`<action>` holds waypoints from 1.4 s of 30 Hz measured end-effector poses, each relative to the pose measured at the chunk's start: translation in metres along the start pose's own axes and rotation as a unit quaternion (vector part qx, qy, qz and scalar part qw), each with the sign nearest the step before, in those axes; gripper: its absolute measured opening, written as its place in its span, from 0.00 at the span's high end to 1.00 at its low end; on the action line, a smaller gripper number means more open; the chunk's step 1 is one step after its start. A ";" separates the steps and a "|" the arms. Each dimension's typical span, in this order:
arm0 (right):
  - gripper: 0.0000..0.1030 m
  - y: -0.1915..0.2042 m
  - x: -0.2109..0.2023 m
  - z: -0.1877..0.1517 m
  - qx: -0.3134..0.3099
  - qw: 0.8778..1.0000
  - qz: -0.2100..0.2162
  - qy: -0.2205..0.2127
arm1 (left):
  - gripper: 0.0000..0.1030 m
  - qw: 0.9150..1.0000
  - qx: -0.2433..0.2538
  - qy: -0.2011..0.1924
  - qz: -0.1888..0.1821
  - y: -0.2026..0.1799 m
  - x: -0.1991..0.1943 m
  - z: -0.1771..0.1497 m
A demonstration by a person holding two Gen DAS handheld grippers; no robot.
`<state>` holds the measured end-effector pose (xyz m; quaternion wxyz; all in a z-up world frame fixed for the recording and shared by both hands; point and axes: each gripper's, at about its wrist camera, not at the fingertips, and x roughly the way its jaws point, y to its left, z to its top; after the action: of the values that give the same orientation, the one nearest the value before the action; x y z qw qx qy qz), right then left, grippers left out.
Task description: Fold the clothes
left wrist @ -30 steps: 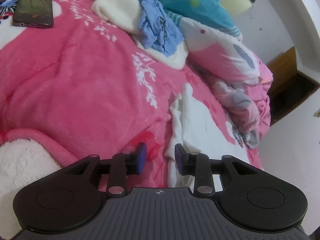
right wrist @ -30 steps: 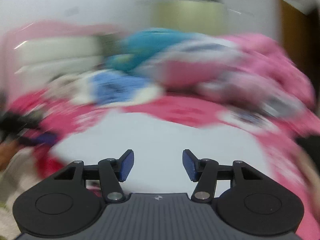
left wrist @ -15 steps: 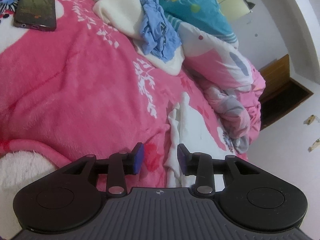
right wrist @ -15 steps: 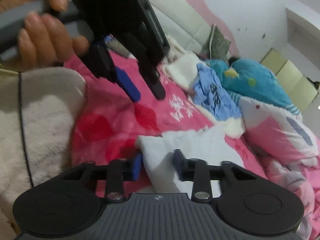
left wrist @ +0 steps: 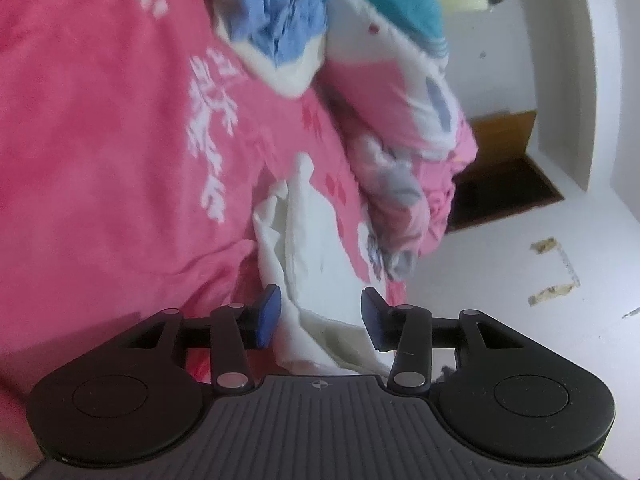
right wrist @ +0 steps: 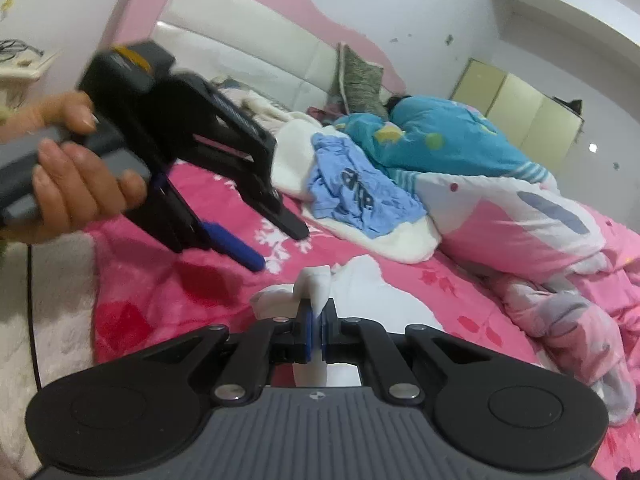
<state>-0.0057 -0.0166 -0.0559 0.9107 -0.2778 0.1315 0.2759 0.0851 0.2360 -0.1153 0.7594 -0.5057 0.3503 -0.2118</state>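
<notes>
Soft, even indoor light, perhaps overhead; motion blur throughout, fisheye-bent edges.

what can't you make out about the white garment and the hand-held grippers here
- White garment: right wrist view, near end hidden under the right hand-held gripper; its type is unclear.
- Left wrist view: motion blur softens the folds between the left hand-held gripper pads.
- Blue garment: print unreadable, crumpled.
</notes>
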 end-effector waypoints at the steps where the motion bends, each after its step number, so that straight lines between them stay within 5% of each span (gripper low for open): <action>1: 0.97 -0.002 0.000 0.002 0.002 1.000 -0.003 -0.001 | 0.56 1.000 -0.002 0.008 0.003 0.000 0.006 0.003; 14: 0.97 -0.007 -0.008 0.003 0.004 1.000 -0.004 -0.021 | 0.53 0.996 -0.066 0.056 0.000 0.002 0.062 0.038; 20: 0.97 -0.002 -0.008 0.001 0.003 1.000 0.005 -0.025 | 0.75 0.994 -0.077 0.056 0.043 0.001 0.085 0.050; 23: 0.97 -0.005 -0.010 -0.001 0.012 0.999 0.005 -0.029 | 0.93 0.994 -0.060 0.053 0.069 -0.003 0.088 0.048; 26: 0.97 -0.014 -0.013 -0.003 0.033 0.999 -0.002 -0.035 | 0.99 0.995 -0.047 0.035 0.083 -0.014 0.085 0.046; 34: 0.97 -0.049 -0.043 -0.014 0.100 0.991 -0.056 -0.063 | 1.00 0.994 0.036 0.006 0.099 -0.088 0.095 0.033; 42: 0.97 -0.101 -0.090 -0.049 0.196 0.967 -0.137 -0.084 | 1.00 0.984 0.141 0.043 0.095 -0.182 0.168 -0.019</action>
<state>-0.0254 -0.1537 -0.0164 0.9843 -0.0852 0.0667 0.1395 0.1887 0.0382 -0.0068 0.8241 -0.3482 0.3959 -0.2072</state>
